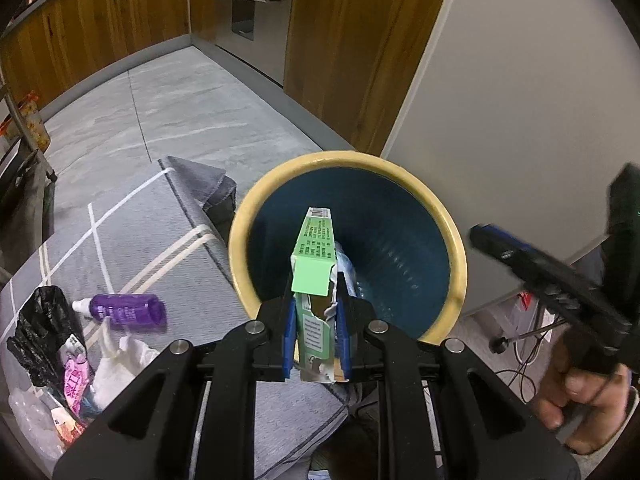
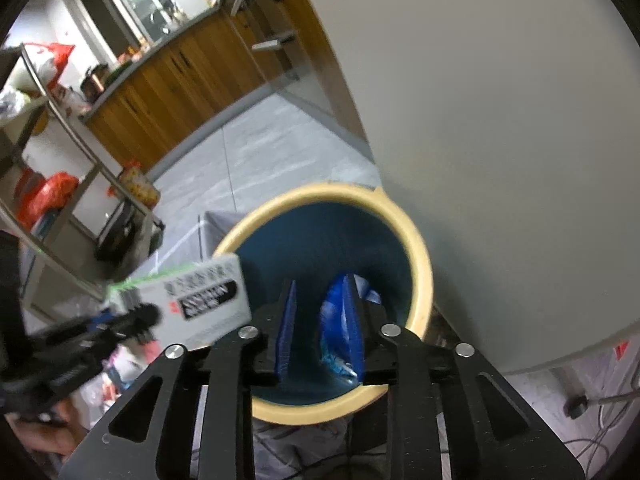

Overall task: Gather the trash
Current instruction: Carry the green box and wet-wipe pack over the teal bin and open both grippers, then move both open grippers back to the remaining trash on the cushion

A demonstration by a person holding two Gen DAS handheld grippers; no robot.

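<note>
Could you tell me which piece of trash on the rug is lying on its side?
The purple bottle: it lies flat, white cap pointing left, unlike the crumpled black bag and white tissue.

One bin (image 1: 456, 248), yellow-rimmed. One green carton (image 1: 314, 264). One blue wrapper (image 2: 340, 320). One purple bottle (image 1: 128, 310). One black bag (image 1: 40, 320). One pink packet (image 1: 76, 384). One white tissue wad (image 1: 120, 364). Two grippers (image 1: 316, 320) (image 2: 320, 320).
</note>
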